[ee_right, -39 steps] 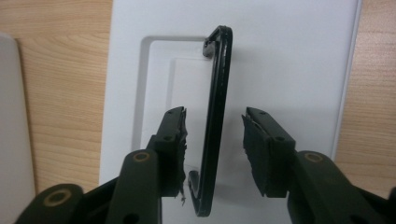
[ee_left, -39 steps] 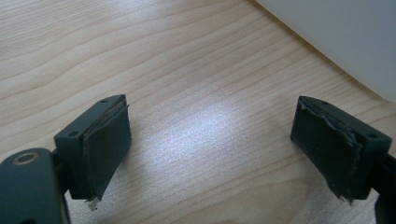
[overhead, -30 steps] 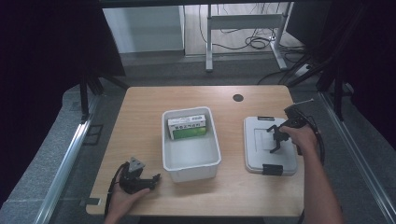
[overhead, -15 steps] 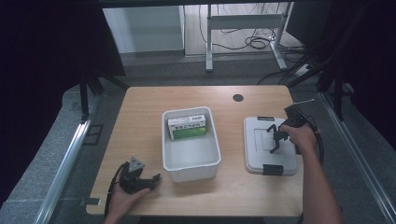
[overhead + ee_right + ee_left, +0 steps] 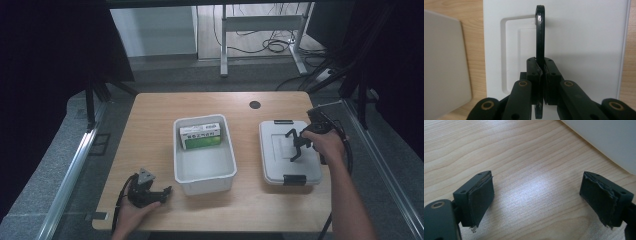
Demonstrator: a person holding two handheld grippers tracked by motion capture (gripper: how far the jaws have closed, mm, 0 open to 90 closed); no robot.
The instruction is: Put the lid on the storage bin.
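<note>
Right gripper view looks down on the lid (image 5: 579,50), whose black handle (image 5: 539,32) is raised on edge and pinched between the right gripper (image 5: 541,75), a hold suited to lifting the lid by it. It lies flat on the table (image 5: 150,115), right of the tub (image 5: 204,165) holding a green box (image 5: 200,136). That forearm reaches in from the table's near right. Left gripper (image 5: 150,192) rests near the front-left edge, jaws spread, gripping nothing.

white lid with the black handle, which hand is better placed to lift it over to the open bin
Right. The right gripper is shut on the black handle of the white lid. The left gripper rests open on the wooden table, beyond the white open bin.
</note>
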